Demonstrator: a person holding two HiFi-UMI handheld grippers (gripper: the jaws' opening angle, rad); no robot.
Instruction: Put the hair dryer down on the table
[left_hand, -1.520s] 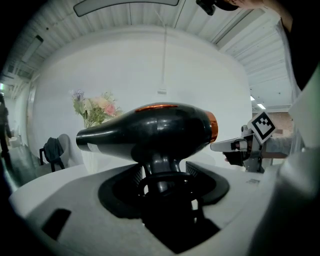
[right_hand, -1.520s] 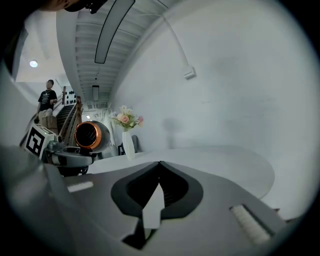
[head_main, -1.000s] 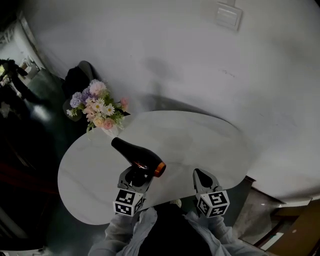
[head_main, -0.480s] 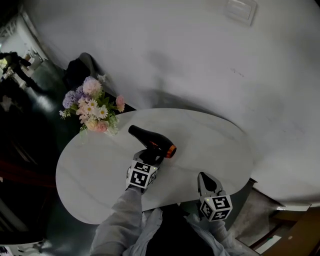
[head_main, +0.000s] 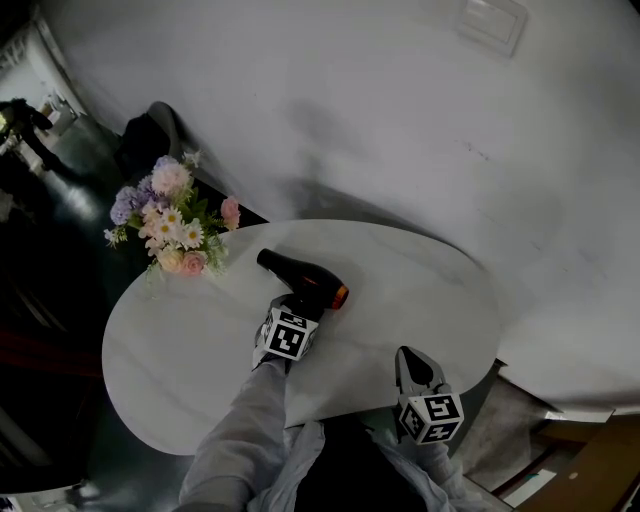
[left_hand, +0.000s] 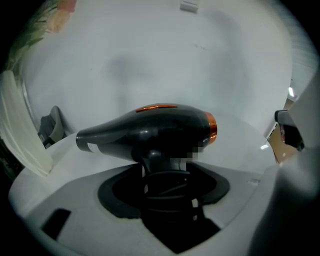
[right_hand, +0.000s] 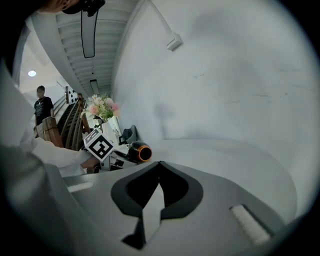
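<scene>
1. clamping the white left gripper (head_main: 297, 312) on the handle of a glossy black hair dryer (head_main: 300, 279) with an orange ring at its wide end; pressing both jaws against the handle (left_hand: 159, 162), with a dark cord (left_hand: 167, 186) bunched between them.
2. lying crosswise above the jaws in the left gripper view (left_hand: 167, 185), hair dryer (left_hand: 150, 131) body level, orange end to the right, narrow end to the left.
3. sitting over the middle of the pale, rounded, marble-look table (head_main: 420, 285); not showing whether the body is touching the top or hanging just above it.
4. hanging at the table's near edge, the white right gripper (head_main: 413, 362) well apart from the hair dryer; jaws meeting tip to tip (right_hand: 159, 187), gripping nothing.
5. standing at the table's far left edge, a bunch of pink, white and purple flowers (head_main: 170, 220).
6. reaching in from below, a grey sleeve (head_main: 240, 430) behind the left gripper; rising behind the table, a plain pale wall (head_main: 380, 120).
</scene>
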